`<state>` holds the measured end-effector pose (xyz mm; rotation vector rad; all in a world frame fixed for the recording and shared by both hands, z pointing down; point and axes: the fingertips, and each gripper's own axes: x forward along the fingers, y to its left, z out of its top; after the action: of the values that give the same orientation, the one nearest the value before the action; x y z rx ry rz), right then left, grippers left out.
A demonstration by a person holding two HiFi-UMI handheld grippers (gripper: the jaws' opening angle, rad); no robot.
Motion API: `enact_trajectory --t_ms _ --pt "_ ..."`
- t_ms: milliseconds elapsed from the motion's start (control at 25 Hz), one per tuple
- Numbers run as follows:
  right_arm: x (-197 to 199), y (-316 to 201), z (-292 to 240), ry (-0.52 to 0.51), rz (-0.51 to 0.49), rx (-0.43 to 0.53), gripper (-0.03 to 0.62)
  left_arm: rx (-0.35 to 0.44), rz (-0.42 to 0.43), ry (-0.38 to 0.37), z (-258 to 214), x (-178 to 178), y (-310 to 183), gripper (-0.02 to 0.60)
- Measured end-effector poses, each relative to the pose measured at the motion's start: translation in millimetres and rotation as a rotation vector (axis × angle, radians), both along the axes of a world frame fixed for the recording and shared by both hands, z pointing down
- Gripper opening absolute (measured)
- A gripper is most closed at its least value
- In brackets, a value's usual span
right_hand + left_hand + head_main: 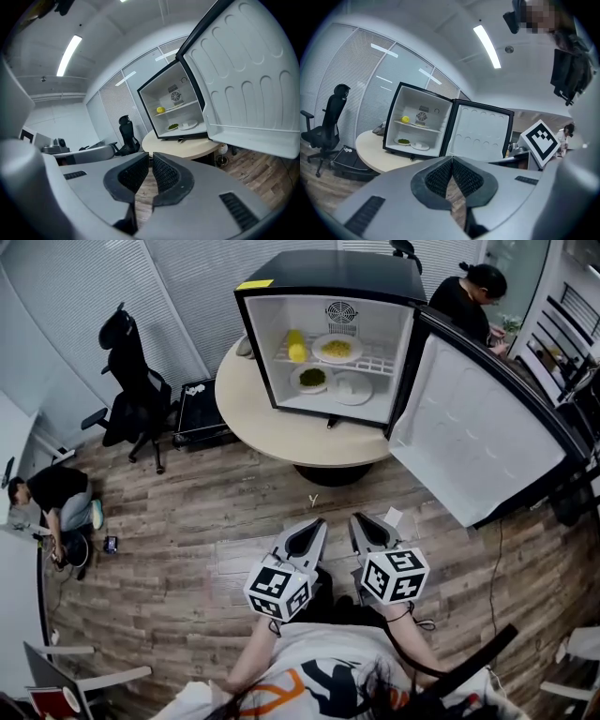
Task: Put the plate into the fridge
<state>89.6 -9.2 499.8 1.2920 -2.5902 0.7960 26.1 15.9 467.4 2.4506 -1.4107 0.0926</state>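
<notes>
Well short of the fridge (330, 274) (door (478, 432) wide open), left gripper (314, 527) and right gripper (362, 522) hang clenched, empty.

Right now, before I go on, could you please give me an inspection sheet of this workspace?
Surface: the round table carries the fridge; its front part is bare.
Job's things: fridge door wide open; upper shelf holds a plate of yellow food and a yellow item; the bottom holds a plate of green food and an empty plate.
Clutter: white scrap on the floor.
Grippers: left gripper fingers together, empty; right gripper fingers almost together, empty; both low, far from the fridge.
Cables: thin dark cable on the floor under the door.
Surroundings: office chair; seated person; standing person.
</notes>
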Motion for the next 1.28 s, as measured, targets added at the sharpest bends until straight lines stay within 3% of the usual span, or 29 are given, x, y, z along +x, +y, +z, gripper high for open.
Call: enact_trajectory --t_ms 600,1280 --pt "5 39 0 0.044 -0.054 0.034 0.034 0.02 -0.026 -0.007 1 7 42 0.012" --pt "19 29 -4 0.068 -0.041 0.048 0.028 0.039 -0.006 -0.024 -5 20 36 0.012"
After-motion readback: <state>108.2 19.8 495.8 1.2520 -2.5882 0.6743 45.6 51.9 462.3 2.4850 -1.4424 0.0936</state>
